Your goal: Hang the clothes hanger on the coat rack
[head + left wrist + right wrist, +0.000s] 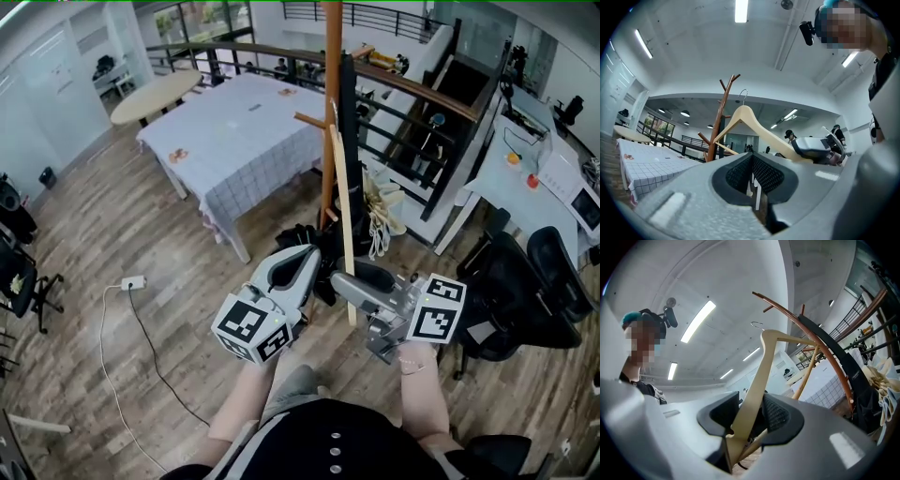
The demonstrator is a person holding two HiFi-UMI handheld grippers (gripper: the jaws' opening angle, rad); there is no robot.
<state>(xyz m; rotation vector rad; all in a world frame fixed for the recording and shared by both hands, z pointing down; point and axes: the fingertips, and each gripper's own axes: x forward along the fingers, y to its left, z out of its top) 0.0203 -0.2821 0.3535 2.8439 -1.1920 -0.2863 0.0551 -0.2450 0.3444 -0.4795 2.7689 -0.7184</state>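
A pale wooden clothes hanger (343, 216) is held up in the air, edge-on in the head view, just in front of the brown wooden coat rack (331, 84). My right gripper (349, 281) is shut on one end of the hanger (761, 376), whose arm runs up between the pads. The metal hook (758, 324) is at the top, apart from the rack's pegs (820, 341). My left gripper (314, 267) is beside the hanger with its pads together (752, 164) and nothing visible between them. Beyond it are the hanger (750, 117) and the rack (723, 112).
A dark garment (349, 122) and a cream bag (382, 211) hang on the rack. A table with a checked cloth (244, 131) stands behind and to the left, a railing (412, 103) to the right. Black office chairs (525, 281) stand at the right, and a power strip (133, 282) lies on the wood floor.
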